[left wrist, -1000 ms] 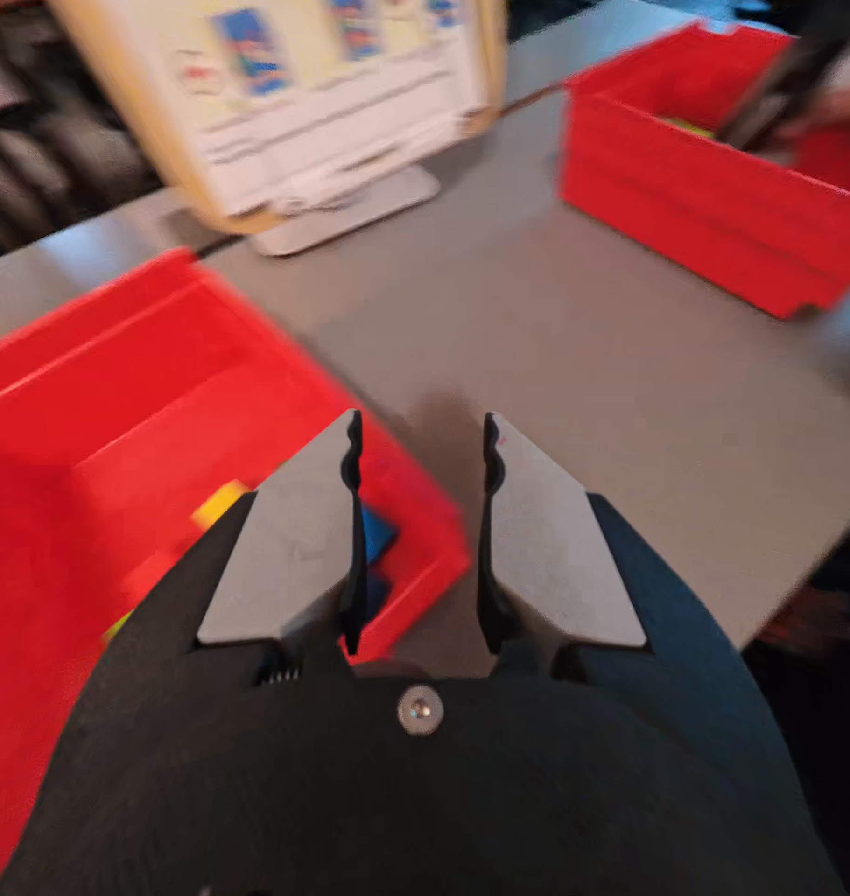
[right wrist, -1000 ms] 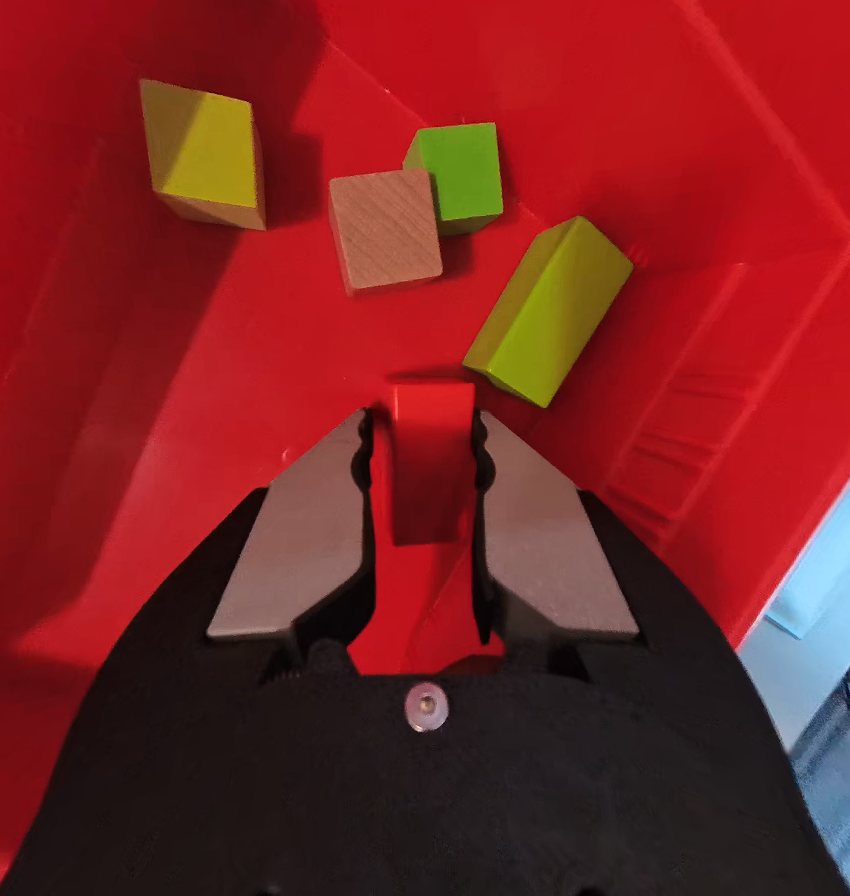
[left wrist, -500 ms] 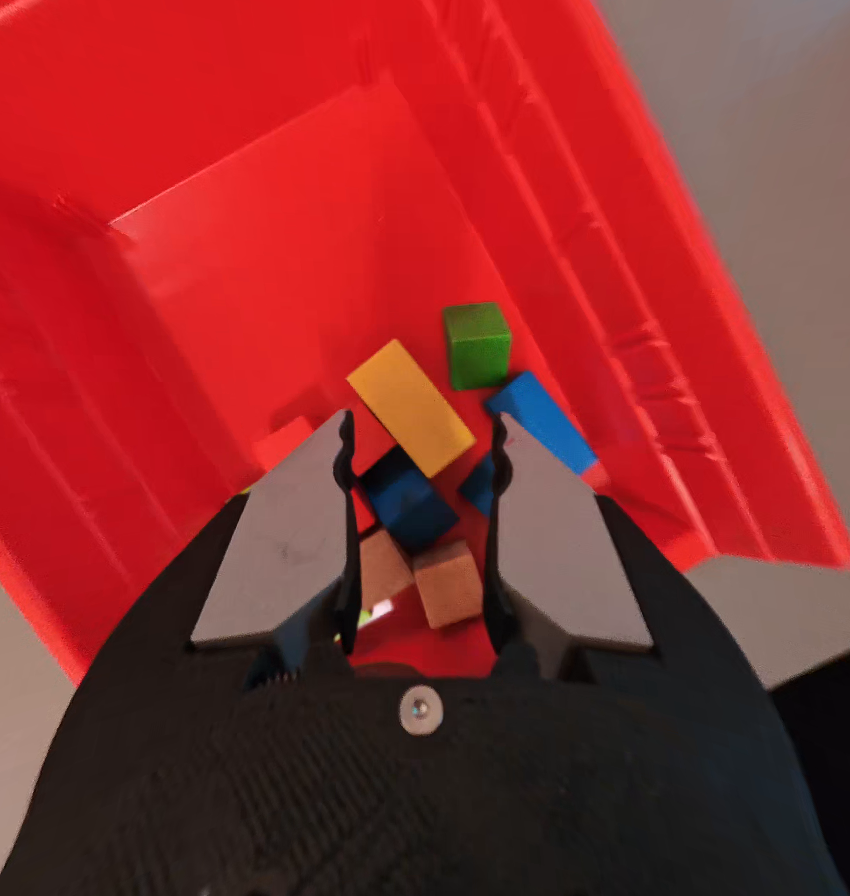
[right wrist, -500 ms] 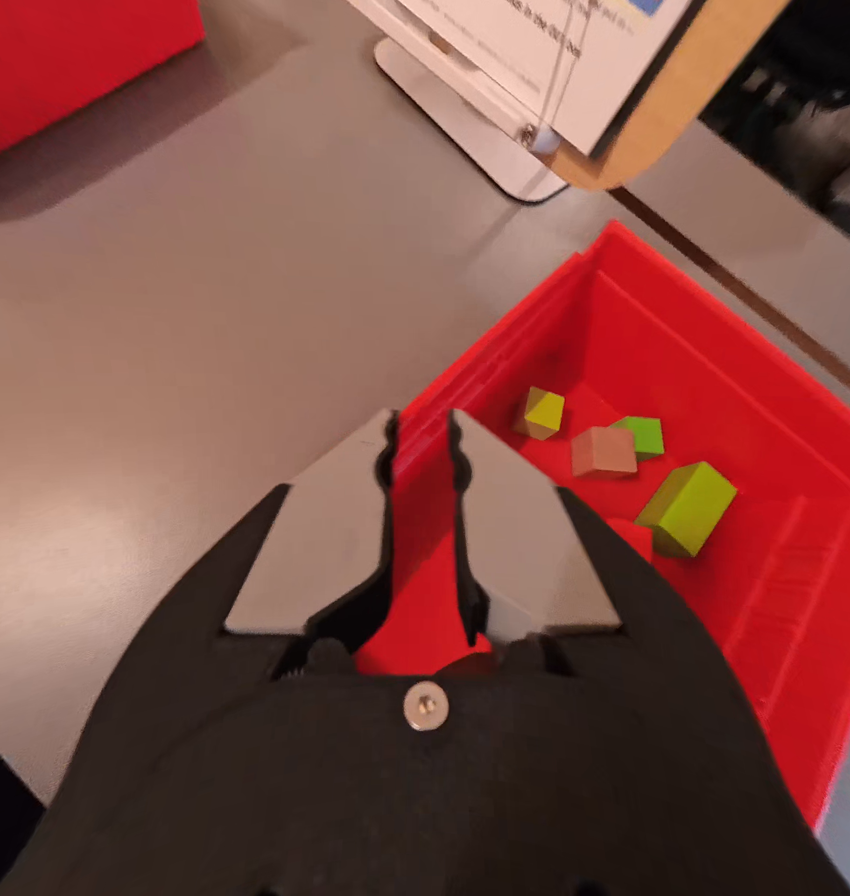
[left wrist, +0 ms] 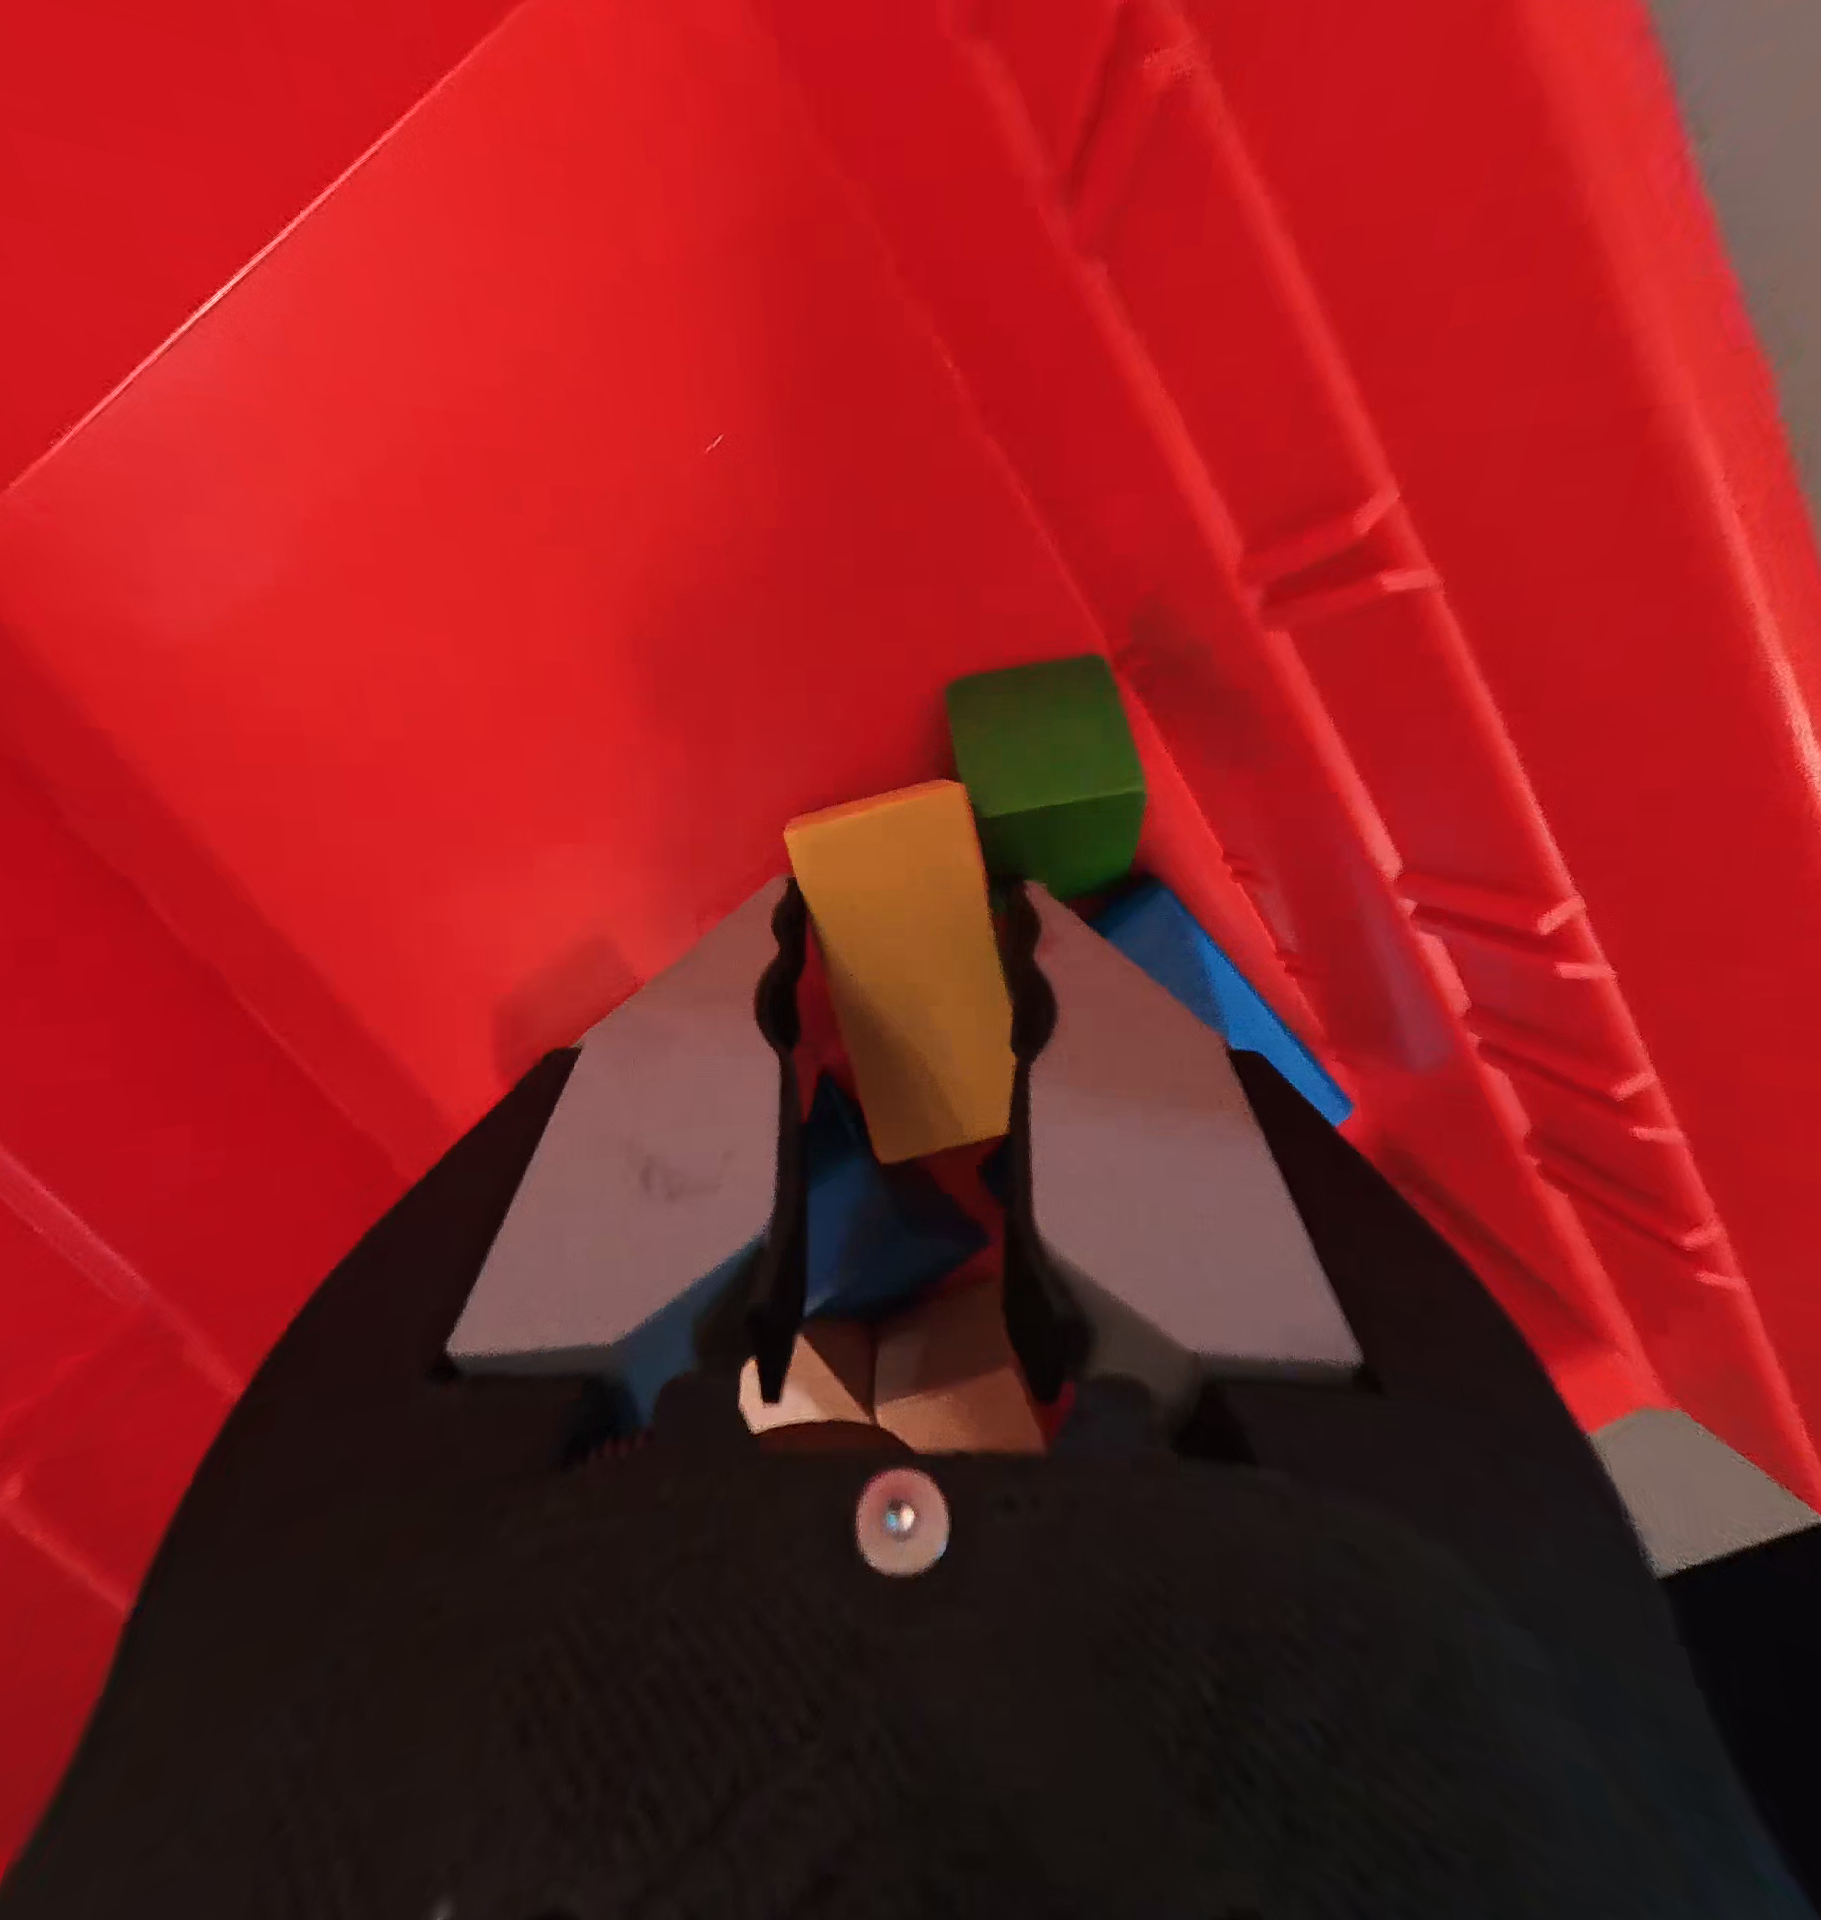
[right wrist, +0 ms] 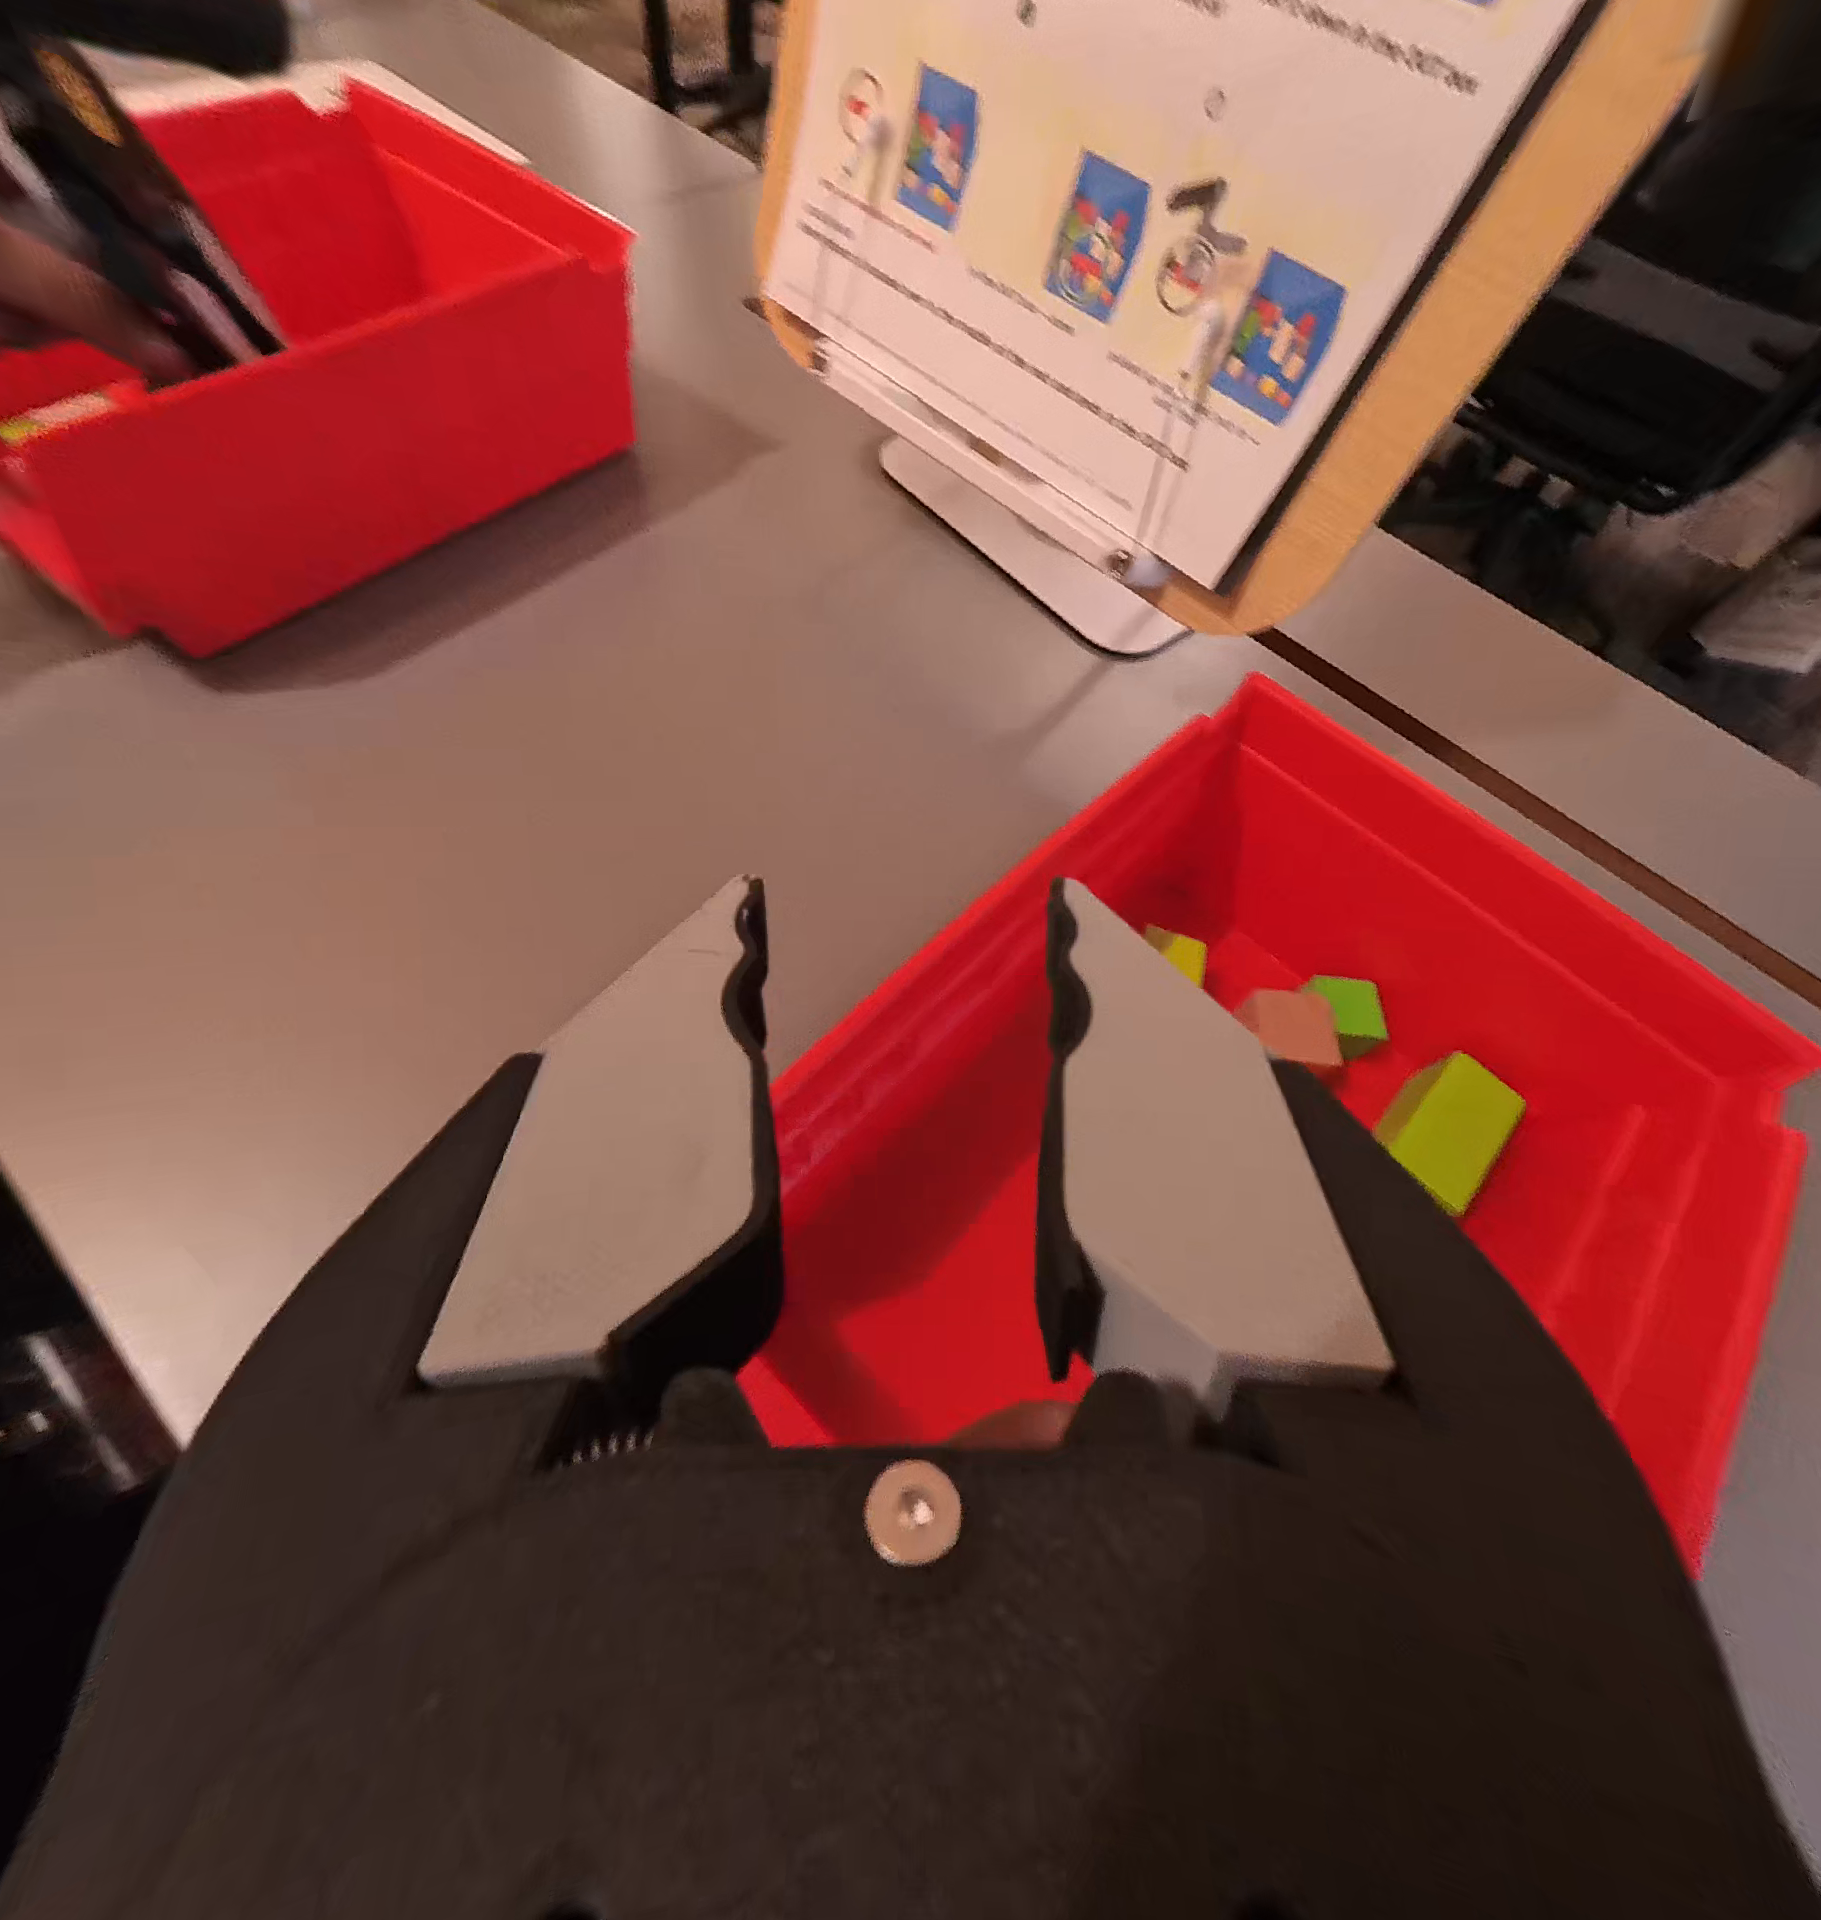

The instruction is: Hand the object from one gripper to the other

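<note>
My left gripper (left wrist: 901, 914) reaches down into a red bin (left wrist: 470, 520), its jaws narrowed around a yellow block (left wrist: 906, 977) that stands between them; the right pad looks to be against the block, but on the left side I cannot tell whether the pad touches. Just above the yellow block sits a green cube (left wrist: 1046, 758); a blue block (left wrist: 1212, 987) lies to the right, and another blue block (left wrist: 864, 1236) and tan wooden blocks (left wrist: 916, 1392) lie lower in the frame.

My right gripper (right wrist: 906, 914) hangs wide open with nothing in it, over the edge of a second red bin (right wrist: 1508, 831) holding lime-green blocks (right wrist: 1451, 1127). On the grey bench (right wrist: 366, 831) stands an instruction board (right wrist: 1145, 260) at the upper right.
</note>
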Demonstrator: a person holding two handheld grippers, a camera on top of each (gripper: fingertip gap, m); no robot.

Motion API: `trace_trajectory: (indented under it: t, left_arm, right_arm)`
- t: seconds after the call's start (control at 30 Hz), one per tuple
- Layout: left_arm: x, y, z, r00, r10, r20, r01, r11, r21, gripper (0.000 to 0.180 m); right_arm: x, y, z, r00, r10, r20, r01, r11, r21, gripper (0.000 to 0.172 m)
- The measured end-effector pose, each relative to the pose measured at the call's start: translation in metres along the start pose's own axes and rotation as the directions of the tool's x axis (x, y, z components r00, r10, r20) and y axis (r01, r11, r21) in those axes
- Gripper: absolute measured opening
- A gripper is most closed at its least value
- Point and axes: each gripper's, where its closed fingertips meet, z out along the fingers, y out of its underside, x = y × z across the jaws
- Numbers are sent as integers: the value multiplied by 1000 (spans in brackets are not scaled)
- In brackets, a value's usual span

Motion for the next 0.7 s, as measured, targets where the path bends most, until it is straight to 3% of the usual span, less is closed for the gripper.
trace_trajectory:
  t: [0.17,0.27,0.37,0.43,0.5,0.6,0.7]
  left_arm:
    - [-3,4,1,998,61,20,-61,998,-26,33]
    - [-13,-14,-23,983,96,156,-116,985,125,32]
    - [1,-36,-70,974,105,200,-169,925,341,31]
    - [47,-52,-108,976,183,115,-216,818,533,31]
    - [115,-62,-149,942,334,-21,-217,657,722,32]
    - [206,-54,-198,815,549,-182,-118,465,877,32]
    - [263,-37,-218,687,683,-249,-45,383,923,31]
  right_arm:
    - [-31,-12,-7,997,-31,75,27,998,53,50]
    - [-57,-16,-7,985,-27,172,14,997,76,49]
    - [-94,-23,-8,946,-16,325,-19,994,105,49]
    - [-120,-33,-7,902,-14,432,-52,989,141,49]
    - [-141,-44,-2,865,-22,502,-78,981,177,49]
    - [-165,-64,6,815,-33,578,-130,963,238,52]
    - [-185,-90,-4,720,-14,694,-268,917,296,51]
